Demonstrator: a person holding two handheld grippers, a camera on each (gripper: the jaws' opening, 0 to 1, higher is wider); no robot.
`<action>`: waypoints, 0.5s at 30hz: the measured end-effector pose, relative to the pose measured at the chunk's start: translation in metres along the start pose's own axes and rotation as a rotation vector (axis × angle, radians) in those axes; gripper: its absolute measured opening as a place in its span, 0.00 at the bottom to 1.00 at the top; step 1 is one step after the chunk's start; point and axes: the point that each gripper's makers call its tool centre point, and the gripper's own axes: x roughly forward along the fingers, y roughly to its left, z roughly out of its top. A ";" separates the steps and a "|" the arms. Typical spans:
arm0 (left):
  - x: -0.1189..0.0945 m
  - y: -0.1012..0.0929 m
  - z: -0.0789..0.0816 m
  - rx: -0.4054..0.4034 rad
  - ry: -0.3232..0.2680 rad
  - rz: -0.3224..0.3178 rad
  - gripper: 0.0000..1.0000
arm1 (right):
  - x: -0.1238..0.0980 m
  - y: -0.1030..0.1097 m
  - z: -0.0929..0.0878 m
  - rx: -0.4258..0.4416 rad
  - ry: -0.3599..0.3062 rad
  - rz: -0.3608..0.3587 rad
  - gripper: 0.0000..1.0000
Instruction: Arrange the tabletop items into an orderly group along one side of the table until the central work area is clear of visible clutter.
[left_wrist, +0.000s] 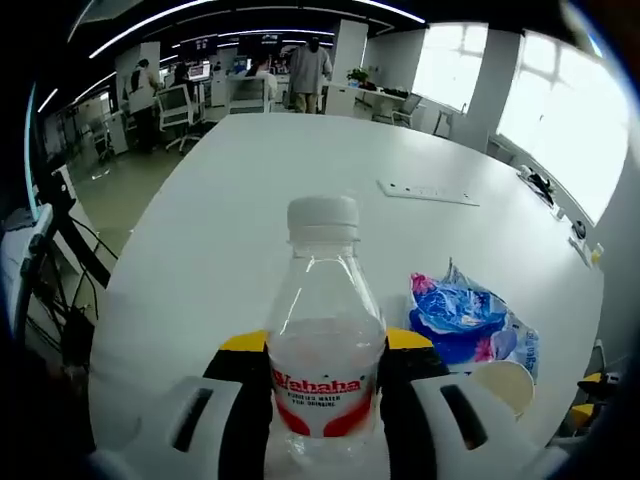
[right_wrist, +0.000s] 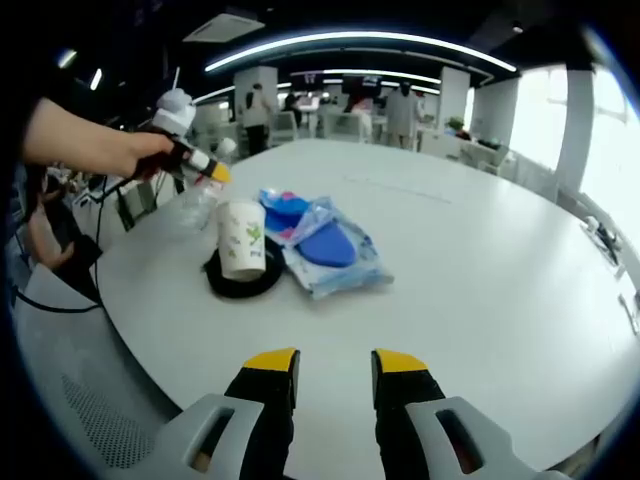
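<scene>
A clear water bottle (left_wrist: 325, 340) with a white cap and red label stands upright between the jaws of my left gripper (left_wrist: 326, 345), which is shut on it near the table's edge. To its right lie a blue plastic bag (left_wrist: 460, 315) and a paper cup (left_wrist: 505, 385). In the right gripper view, my right gripper (right_wrist: 335, 362) hovers open over bare table, with nothing between its yellow-tipped jaws. Farther off, the cup (right_wrist: 242, 240) stands on a black ring (right_wrist: 240, 282) beside the blue bag (right_wrist: 325, 245). The left gripper (right_wrist: 195, 158), held by a hand (right_wrist: 110, 150), grips the bottle (right_wrist: 197, 205) at the far left.
The large white table (left_wrist: 250, 200) has a flush power strip (left_wrist: 428, 192) near its middle. Office chairs, desks and several people stand beyond the far edge. Cables hang off the table's left side (left_wrist: 70, 300). Small dark items (right_wrist: 600, 235) sit by the window edge.
</scene>
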 end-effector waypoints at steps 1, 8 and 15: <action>0.001 -0.001 0.003 0.007 -0.002 0.002 0.40 | 0.000 0.000 0.000 0.000 0.000 -0.001 0.27; 0.013 -0.008 0.011 0.037 0.004 0.006 0.40 | -0.001 -0.002 0.001 0.006 -0.005 -0.010 0.27; 0.021 -0.011 0.019 0.063 0.009 0.037 0.39 | 0.000 -0.002 0.000 0.001 -0.001 -0.014 0.27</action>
